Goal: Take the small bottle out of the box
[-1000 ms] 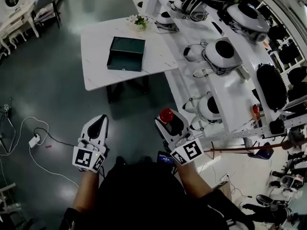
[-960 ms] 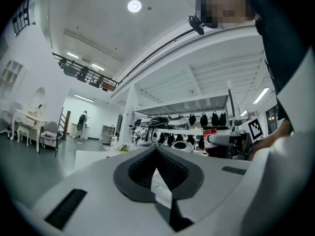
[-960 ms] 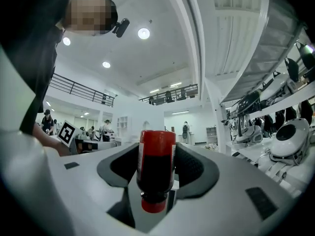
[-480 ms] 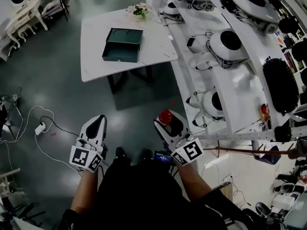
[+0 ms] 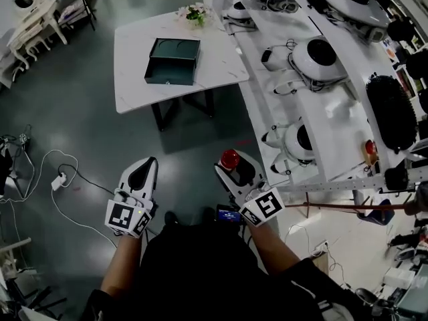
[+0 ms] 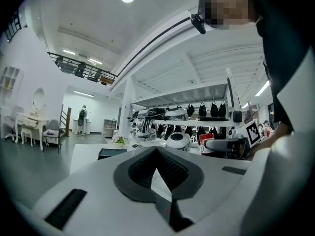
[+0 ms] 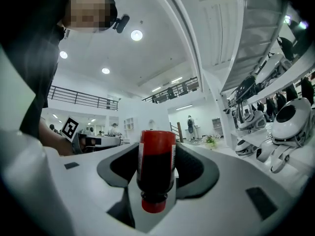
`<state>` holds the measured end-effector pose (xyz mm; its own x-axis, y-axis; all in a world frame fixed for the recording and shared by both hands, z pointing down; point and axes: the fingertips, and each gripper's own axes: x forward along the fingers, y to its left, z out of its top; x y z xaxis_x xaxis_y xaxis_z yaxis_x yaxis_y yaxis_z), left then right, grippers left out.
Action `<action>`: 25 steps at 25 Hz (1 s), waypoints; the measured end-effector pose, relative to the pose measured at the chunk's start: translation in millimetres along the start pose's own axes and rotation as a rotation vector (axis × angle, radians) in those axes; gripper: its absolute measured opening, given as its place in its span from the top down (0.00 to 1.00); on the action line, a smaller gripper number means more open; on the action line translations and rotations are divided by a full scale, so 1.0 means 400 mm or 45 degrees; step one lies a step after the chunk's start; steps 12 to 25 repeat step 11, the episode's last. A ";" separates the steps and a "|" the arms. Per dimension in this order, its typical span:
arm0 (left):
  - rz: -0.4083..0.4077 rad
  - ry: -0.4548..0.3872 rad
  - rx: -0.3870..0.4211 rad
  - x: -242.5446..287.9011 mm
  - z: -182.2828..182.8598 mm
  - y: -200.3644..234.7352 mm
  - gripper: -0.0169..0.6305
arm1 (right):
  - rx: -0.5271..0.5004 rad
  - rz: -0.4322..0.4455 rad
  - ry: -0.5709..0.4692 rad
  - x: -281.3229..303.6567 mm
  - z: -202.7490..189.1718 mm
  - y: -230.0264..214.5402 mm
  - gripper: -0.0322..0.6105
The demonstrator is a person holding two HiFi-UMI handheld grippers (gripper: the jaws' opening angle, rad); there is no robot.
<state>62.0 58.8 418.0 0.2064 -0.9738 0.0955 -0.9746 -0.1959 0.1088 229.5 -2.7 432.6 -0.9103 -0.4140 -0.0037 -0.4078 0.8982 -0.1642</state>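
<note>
Currently, item one: small bottle (image 7: 156, 167), red label and cap, dark contents. It is out of the dark green box (image 5: 172, 61) and well apart from it, on my side.

Holder: right gripper (image 5: 235, 166), jaws closed on the bottle's body, cap end pointing back toward the hand.

Handling, my judgement: light, rigid and smooth-sided, so likely slippery. I would grip across the mid-body, not the cap.

Item two: left gripper (image 6: 156, 150), likewise well short of the box, jaw tips brought together, nothing between them.

Box: open side up, resting on the white table (image 5: 134, 85).
</note>
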 end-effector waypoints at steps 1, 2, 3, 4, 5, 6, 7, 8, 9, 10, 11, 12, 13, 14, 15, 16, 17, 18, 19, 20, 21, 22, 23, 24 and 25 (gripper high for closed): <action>0.011 -0.011 0.002 -0.005 0.008 0.013 0.95 | -0.006 -0.010 -0.004 0.006 0.006 0.004 0.58; 0.023 -0.023 0.005 -0.011 0.017 0.027 0.95 | -0.014 -0.013 -0.005 0.012 0.011 0.009 0.58; 0.034 -0.033 0.008 -0.017 0.024 0.039 0.95 | -0.024 -0.013 -0.003 0.018 0.015 0.013 0.58; 0.040 -0.039 0.010 -0.023 0.029 0.049 0.95 | -0.034 -0.011 -0.001 0.023 0.018 0.017 0.58; 0.044 -0.042 0.010 -0.027 0.031 0.057 0.95 | -0.040 -0.011 0.001 0.027 0.021 0.018 0.58; 0.046 -0.043 0.004 -0.031 0.029 0.064 0.95 | -0.043 -0.014 0.001 0.029 0.024 0.018 0.58; 0.050 -0.042 -0.007 -0.035 0.027 0.070 0.95 | -0.044 -0.020 0.001 0.029 0.026 0.017 0.58; 0.053 -0.041 -0.020 -0.038 0.024 0.074 0.95 | -0.044 -0.027 -0.001 0.029 0.029 0.015 0.58; 0.053 -0.041 -0.031 -0.042 0.022 0.077 0.95 | -0.043 -0.033 -0.004 0.030 0.032 0.015 0.58; 0.052 -0.042 -0.040 -0.045 0.021 0.080 0.95 | -0.042 -0.038 -0.009 0.031 0.034 0.015 0.58; 0.050 -0.043 -0.048 -0.048 0.021 0.083 0.95 | -0.042 -0.043 -0.013 0.032 0.037 0.014 0.58; 0.050 -0.043 -0.048 -0.048 0.021 0.083 0.95 | -0.042 -0.043 -0.013 0.032 0.037 0.014 0.58; 0.050 -0.043 -0.048 -0.048 0.021 0.083 0.95 | -0.042 -0.043 -0.013 0.032 0.037 0.014 0.58; 0.050 -0.043 -0.048 -0.048 0.021 0.083 0.95 | -0.042 -0.043 -0.013 0.032 0.037 0.014 0.58; 0.050 -0.043 -0.048 -0.048 0.021 0.083 0.95 | -0.042 -0.043 -0.013 0.032 0.037 0.014 0.58; 0.050 -0.043 -0.048 -0.048 0.021 0.083 0.95 | -0.042 -0.043 -0.013 0.032 0.037 0.014 0.58; 0.050 -0.043 -0.048 -0.048 0.021 0.083 0.95 | -0.042 -0.043 -0.013 0.032 0.037 0.014 0.58; 0.050 -0.043 -0.048 -0.048 0.021 0.083 0.95 | -0.042 -0.043 -0.013 0.032 0.037 0.014 0.58; 0.050 -0.043 -0.048 -0.048 0.021 0.083 0.95 | -0.042 -0.043 -0.013 0.032 0.037 0.014 0.58; 0.050 -0.043 -0.048 -0.048 0.021 0.083 0.95 | -0.042 -0.043 -0.013 0.032 0.037 0.014 0.58; 0.050 -0.043 -0.048 -0.048 0.021 0.083 0.95 | -0.042 -0.043 -0.013 0.032 0.037 0.014 0.58; 0.050 -0.043 -0.048 -0.048 0.021 0.083 0.95 | -0.042 -0.043 -0.013 0.032 0.037 0.014 0.58; 0.050 -0.043 -0.048 -0.048 0.021 0.083 0.95 | -0.042 -0.043 -0.013 0.032 0.037 0.014 0.58; 0.050 -0.043 -0.048 -0.048 0.021 0.083 0.95 | -0.042 -0.043 -0.013 0.032 0.037 0.014 0.58; 0.050 -0.043 -0.048 -0.048 0.021 0.083 0.95 | -0.042 -0.043 -0.013 0.032 0.037 0.014 0.58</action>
